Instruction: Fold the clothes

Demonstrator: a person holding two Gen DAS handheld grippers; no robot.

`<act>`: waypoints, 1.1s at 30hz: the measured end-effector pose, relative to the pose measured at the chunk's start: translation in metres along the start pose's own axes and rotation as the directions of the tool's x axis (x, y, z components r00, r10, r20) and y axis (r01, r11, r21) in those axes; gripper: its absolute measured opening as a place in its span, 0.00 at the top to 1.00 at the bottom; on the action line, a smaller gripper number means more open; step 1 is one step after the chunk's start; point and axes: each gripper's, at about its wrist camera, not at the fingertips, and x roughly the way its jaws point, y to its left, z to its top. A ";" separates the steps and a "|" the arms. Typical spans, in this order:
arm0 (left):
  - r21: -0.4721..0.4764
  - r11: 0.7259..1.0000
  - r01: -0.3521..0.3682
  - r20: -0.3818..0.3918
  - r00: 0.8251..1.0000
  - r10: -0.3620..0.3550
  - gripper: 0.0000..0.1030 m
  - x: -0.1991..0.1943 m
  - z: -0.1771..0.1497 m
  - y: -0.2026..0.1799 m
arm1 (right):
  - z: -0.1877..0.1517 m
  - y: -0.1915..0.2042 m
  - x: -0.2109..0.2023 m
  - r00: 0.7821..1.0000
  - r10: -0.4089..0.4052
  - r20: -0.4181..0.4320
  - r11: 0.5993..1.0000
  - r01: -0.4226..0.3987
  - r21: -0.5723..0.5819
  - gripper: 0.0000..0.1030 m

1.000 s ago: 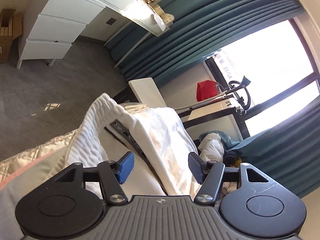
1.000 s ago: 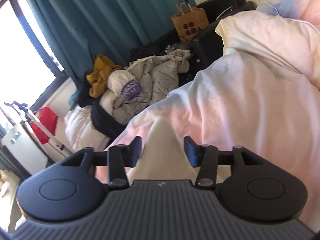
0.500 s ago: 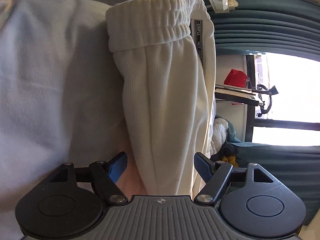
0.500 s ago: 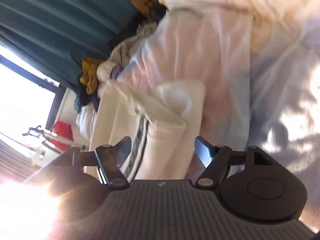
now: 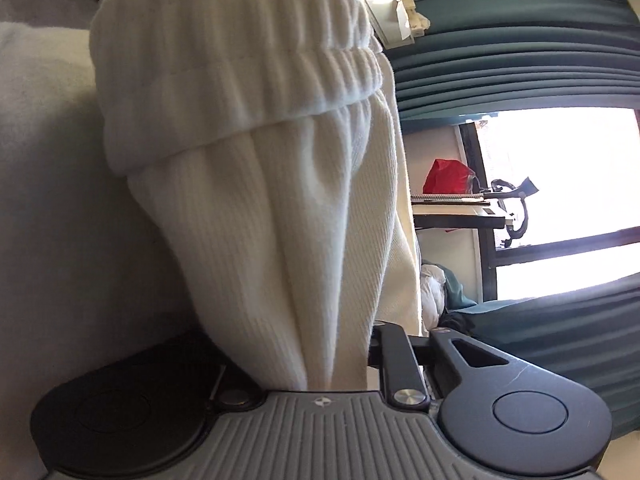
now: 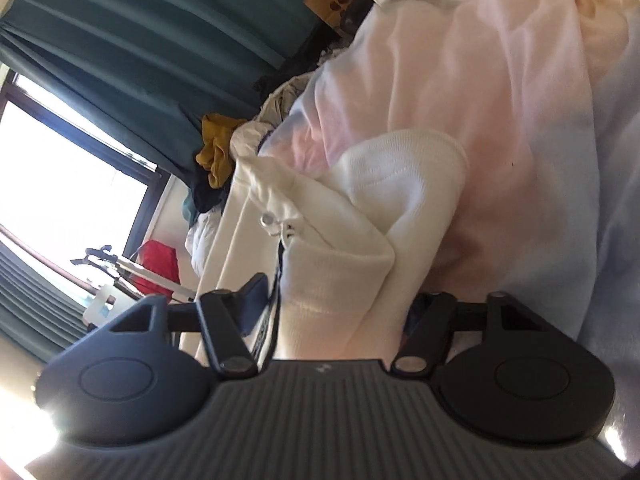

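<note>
1. While both wrist cams sit tilted sideways, the cream sweatpants (image 5: 276,208) fill the left view, ribbed waistband (image 5: 240,60) at top, fabric bunched down into the left gripper (image 5: 298,354).
2. L gripper: fingers hidden by cloth, pinched on the sweatpants.
3. R gripper (image 6: 338,304): jaws apart w/ folded cloth between them; can't tell if it's clamped.
4. Sweatpants lie on the pink-blue duvet (image 6: 500,92), drawstring (image 6: 276,226) showing at the fold.
5. Bkgd: teal curtains (image 5: 520,48), red bag (image 5: 446,176), yellow garment (image 6: 216,152) on a clothes pile.
</note>
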 end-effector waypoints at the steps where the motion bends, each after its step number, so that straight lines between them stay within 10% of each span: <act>1: 0.009 1.000 -0.004 0.001 1.000 0.004 0.87 0.000 0.001 -0.003 | 0.001 0.003 0.000 1.000 0.002 0.007 1.000 -0.002 -0.003 0.67; 4: 0.052 0.998 0.034 0.014 0.999 -0.035 0.90 -0.010 0.008 -0.018 | 0.008 0.011 -0.009 0.999 0.034 0.025 0.999 -0.035 0.024 0.82; 15: 0.130 0.991 0.027 0.026 0.999 -0.030 0.93 -0.093 0.036 -0.045 | 0.006 0.033 -0.085 0.999 0.035 0.010 0.995 -0.036 0.091 0.85; 27: 0.209 0.977 -0.030 -0.120 0.991 0.056 0.90 -0.211 0.052 0.035 | -0.042 -0.031 -0.188 0.957 -0.121 -0.262 0.910 0.212 0.357 0.84; 33: 0.349 0.937 -0.036 -0.133 0.987 0.087 0.51 -0.230 0.028 0.023 | -0.045 -0.023 -0.195 0.959 -0.117 -0.259 0.909 0.208 0.361 0.78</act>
